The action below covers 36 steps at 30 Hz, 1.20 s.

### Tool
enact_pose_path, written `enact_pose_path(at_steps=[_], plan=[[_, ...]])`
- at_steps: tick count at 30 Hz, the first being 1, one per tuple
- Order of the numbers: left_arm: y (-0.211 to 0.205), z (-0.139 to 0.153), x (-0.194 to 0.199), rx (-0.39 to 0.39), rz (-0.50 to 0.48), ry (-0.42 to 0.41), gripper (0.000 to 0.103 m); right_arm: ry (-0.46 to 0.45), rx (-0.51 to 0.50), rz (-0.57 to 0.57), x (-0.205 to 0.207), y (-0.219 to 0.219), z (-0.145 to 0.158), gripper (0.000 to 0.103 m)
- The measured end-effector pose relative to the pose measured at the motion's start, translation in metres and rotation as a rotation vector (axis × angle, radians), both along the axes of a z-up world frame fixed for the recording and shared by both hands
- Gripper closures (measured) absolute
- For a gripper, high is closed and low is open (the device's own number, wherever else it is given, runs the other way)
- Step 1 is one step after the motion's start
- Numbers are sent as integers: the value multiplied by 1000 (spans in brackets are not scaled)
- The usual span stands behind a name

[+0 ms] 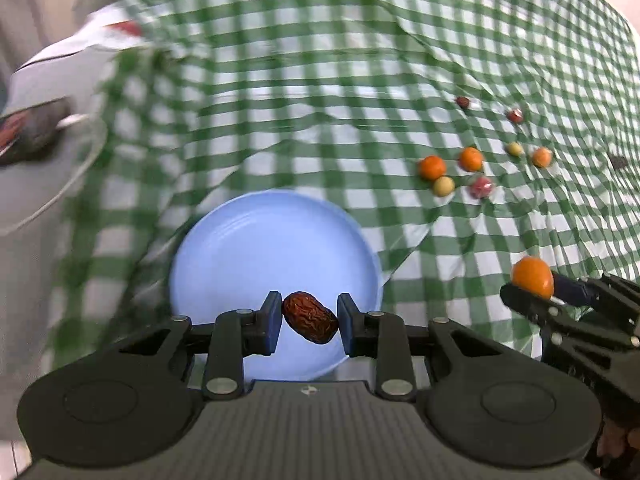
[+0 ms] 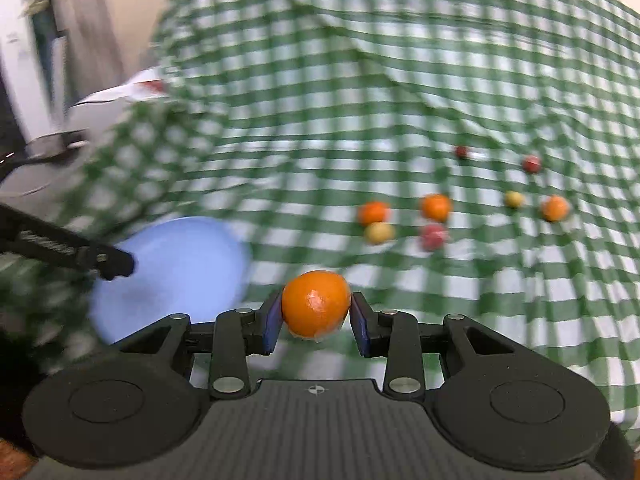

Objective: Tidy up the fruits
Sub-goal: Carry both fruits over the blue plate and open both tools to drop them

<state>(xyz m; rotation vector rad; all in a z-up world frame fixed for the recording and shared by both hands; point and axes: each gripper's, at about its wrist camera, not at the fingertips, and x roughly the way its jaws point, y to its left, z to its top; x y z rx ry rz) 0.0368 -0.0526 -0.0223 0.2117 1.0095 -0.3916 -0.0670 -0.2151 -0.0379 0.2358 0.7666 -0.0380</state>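
Observation:
My left gripper [image 1: 309,316] is shut on a brown wrinkled date [image 1: 310,317] and holds it over the near part of a light blue plate [image 1: 248,248]. My right gripper [image 2: 316,314] is shut on an orange [image 2: 316,303], above the checked cloth to the right of the plate [image 2: 180,264]. The right gripper with its orange [image 1: 533,277] also shows at the right of the left wrist view. Several small fruits lie on the cloth beyond: oranges [image 1: 432,167], yellow ones [image 1: 443,186] and red ones [image 1: 481,186].
A green and white checked cloth [image 1: 320,100] covers the table, wrinkled and folded in places. The table's left edge falls away to a grey floor with a white object [image 1: 80,52]. The left gripper's finger [image 2: 108,260] shows at the left of the right wrist view.

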Motion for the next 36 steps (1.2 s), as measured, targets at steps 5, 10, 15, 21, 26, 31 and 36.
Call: enact_pose_path(at_steps=[5, 10, 15, 21, 26, 31, 36], plan=[[35, 11, -27, -29, 67, -27, 70, -40, -42, 113, -13, 47, 23, 65], [58, 17, -46, -64, 106, -39, 70, -55, -69, 169, -22, 68, 34, 65], [68, 20, -55, -88, 117, -54, 70, -64, -85, 176, -30, 77, 39, 65], [72, 24, -58, -108, 118, -68, 70, -66, -91, 178, -32, 78, 40, 65], [74, 23, -56, -116, 124, -68, 70, -61, -99, 185, -33, 79, 41, 65], [74, 22, -54, -118, 128, -67, 70, -51, -101, 188, -31, 78, 38, 65], [75, 20, -47, -122, 137, -62, 70, -40, -100, 190, -26, 76, 35, 65]])
